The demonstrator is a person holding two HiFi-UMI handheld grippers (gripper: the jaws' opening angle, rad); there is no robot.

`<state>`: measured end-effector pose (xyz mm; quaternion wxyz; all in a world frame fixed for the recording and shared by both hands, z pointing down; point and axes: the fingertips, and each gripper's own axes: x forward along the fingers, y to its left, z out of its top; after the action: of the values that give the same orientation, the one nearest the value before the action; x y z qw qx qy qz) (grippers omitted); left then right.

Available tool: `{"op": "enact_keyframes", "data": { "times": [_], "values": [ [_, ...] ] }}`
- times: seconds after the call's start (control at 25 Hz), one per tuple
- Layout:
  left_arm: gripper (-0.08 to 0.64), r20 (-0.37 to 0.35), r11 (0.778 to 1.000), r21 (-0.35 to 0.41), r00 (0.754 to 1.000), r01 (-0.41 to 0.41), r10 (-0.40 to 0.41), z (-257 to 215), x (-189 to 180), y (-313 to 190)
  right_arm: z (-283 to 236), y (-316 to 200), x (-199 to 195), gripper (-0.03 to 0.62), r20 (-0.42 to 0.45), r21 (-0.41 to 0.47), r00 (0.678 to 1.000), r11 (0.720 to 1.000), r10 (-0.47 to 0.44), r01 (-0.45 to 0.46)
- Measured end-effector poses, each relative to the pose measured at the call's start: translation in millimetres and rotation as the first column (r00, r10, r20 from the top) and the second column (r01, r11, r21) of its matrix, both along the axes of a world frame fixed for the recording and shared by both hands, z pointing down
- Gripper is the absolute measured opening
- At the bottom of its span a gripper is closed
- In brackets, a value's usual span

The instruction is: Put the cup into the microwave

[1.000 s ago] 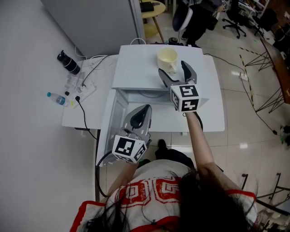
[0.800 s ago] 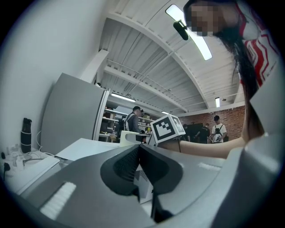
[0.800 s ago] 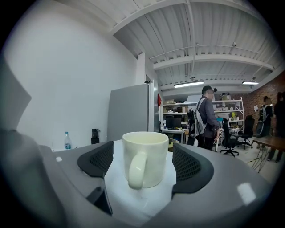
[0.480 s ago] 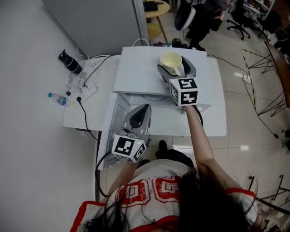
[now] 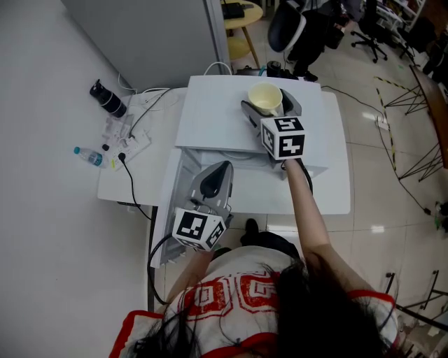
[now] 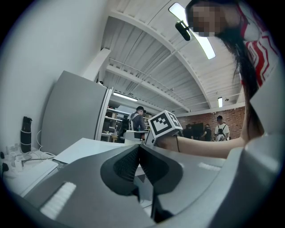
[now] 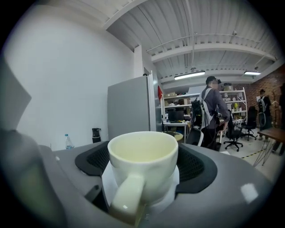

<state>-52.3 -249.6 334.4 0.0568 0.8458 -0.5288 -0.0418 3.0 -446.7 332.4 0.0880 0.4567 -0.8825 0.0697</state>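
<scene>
A cream cup (image 5: 265,97) stands upright on top of the white microwave (image 5: 213,115), near its back right corner. My right gripper (image 5: 269,105) is level with the cup, one jaw on each side of it. In the right gripper view the cup (image 7: 143,160) sits between the black pads (image 7: 94,158) with its handle toward the camera. The jaws have just been opening and are not pressing on the cup. The microwave door (image 5: 165,203) hangs open at the front left. My left gripper (image 5: 221,170) is shut in front of the microwave, with nothing seen between its jaws.
The microwave stands on a white table (image 5: 140,178). To its left lie a black bottle (image 5: 106,98), a small water bottle (image 5: 89,155) and a power strip with cables (image 5: 133,143). Behind are a yellow round stool (image 5: 241,14) and an office chair (image 5: 287,28).
My right gripper has moved forward from in front of the cup until its jaws stand on either side of it, and they have spread wider. The left gripper looks unmoved.
</scene>
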Motion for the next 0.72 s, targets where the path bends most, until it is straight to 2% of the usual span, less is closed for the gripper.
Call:
{"op": "enact_keyframes", "data": {
  "times": [0.28, 0.72],
  "values": [
    [-0.011, -0.014, 1.0, -0.013, 1.0, -0.007, 0.007, 4.4, -0.4, -3.5, 14.4, -7.3, -4.3, 0.454, -0.019, -0.109, 1.0, 0.994, -0.014, 0.012],
    [-0.011, -0.027, 1.0, -0.019, 1.0, 0.0, -0.001, 5.3, -6.7, -6.0, 14.1, -10.0, -4.1, 0.457, -0.025, -0.108, 1.0, 0.994, 0.003, -0.005]
  ]
}}
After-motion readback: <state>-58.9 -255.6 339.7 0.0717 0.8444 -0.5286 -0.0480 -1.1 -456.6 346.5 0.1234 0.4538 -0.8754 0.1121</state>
